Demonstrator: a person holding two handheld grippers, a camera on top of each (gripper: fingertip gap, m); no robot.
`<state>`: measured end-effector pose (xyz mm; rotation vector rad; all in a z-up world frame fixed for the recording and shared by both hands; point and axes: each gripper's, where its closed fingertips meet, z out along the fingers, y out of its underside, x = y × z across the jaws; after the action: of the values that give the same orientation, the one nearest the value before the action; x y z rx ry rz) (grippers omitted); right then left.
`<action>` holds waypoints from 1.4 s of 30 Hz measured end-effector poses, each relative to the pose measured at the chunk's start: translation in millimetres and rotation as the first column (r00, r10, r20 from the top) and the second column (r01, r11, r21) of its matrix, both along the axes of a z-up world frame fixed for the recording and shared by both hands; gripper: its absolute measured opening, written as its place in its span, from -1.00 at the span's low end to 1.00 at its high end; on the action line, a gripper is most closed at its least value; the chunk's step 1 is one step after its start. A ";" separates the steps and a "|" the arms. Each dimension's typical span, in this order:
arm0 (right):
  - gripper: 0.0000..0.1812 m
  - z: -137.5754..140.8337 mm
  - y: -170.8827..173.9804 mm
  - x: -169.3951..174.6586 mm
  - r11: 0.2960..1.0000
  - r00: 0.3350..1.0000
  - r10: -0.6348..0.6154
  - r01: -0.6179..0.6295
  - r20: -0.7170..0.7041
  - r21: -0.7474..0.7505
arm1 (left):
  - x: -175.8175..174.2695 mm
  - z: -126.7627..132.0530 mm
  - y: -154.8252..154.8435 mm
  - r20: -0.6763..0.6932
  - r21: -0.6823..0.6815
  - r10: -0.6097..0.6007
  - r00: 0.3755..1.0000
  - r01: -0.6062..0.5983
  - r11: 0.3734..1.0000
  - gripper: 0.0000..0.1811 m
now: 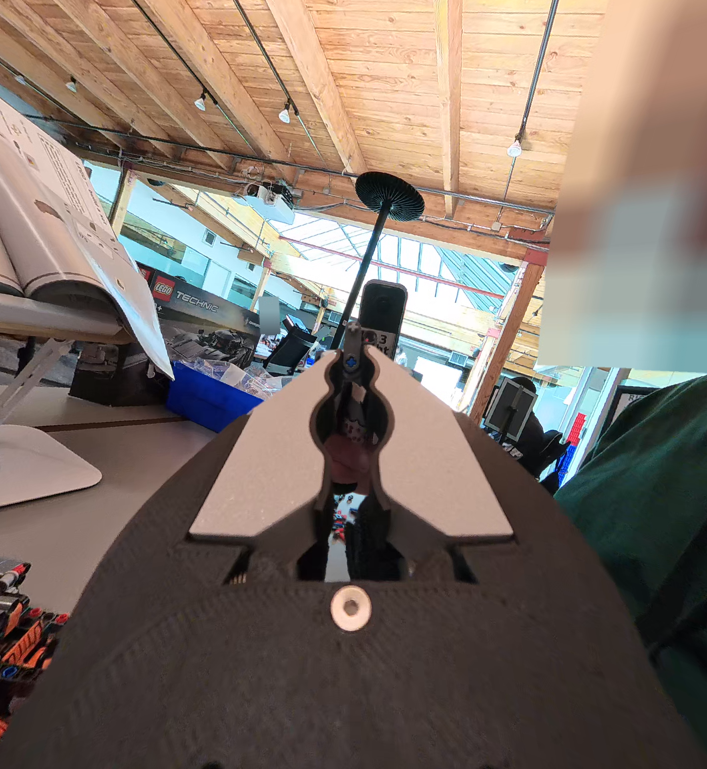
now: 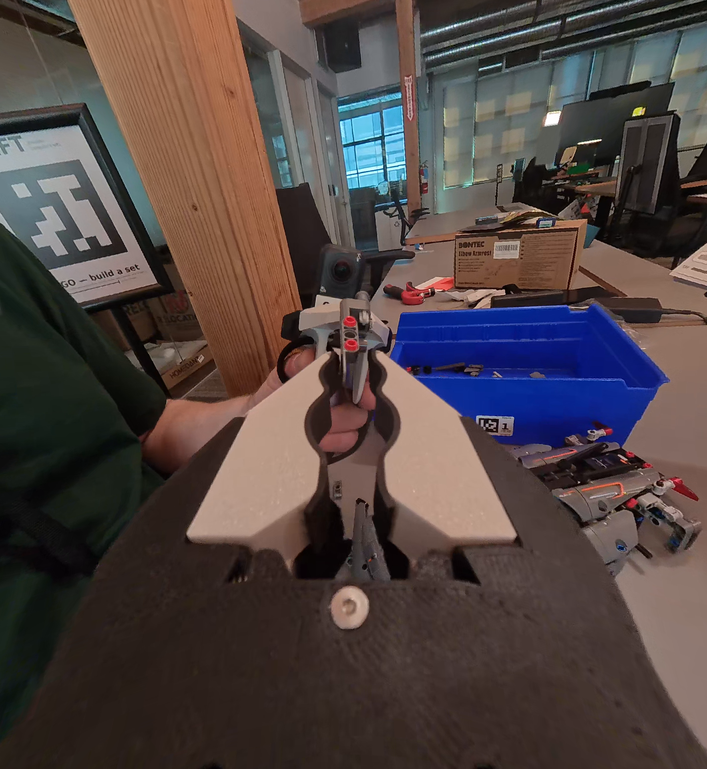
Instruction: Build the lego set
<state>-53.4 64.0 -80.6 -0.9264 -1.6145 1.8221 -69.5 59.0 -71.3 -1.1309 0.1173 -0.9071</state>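
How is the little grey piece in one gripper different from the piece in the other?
The grey beam in the right gripper shows two red pins; the grey piece in the left gripper shows one blue pin and a pale one at its top. The right one looks wider, the left slimmer. Both are grey, pinched at the fingertips and held above the table.

Small grey beam with two red pins, upright, pinched at right claw tips. Grey piece with blue pin in left claw. Grey-orange partly built model on counter beside blue bin holding few loose pieces.
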 end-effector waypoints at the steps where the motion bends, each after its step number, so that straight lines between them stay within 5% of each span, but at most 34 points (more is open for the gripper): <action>1: -0.85 -0.3 -0.8 -0.6 1.000 1.000 0.003 -0.003 -0.001 -0.007 | -0.9 0.7 -0.1 0.011 0.009 0.009 1.000 -0.010 1.000 -0.94; 26: -0.96 6.3 -3.9 2.6 0.974 0.993 0.092 -0.105 -0.073 -0.203 | 6.2 -6.0 -1.0 0.150 0.031 -0.030 0.988 0.026 0.999 -0.94; 42: -0.96 0.7 1.2 10.1 0.966 0.991 0.124 -0.134 -0.057 -0.223 | 9.2 -7.7 0.7 0.028 0.002 0.003 1.000 -0.003 1.000 -0.95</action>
<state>-43.3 65.2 -79.9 -0.8895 -1.4941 2.1356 -60.3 59.8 -79.0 -1.1159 0.0930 -0.9198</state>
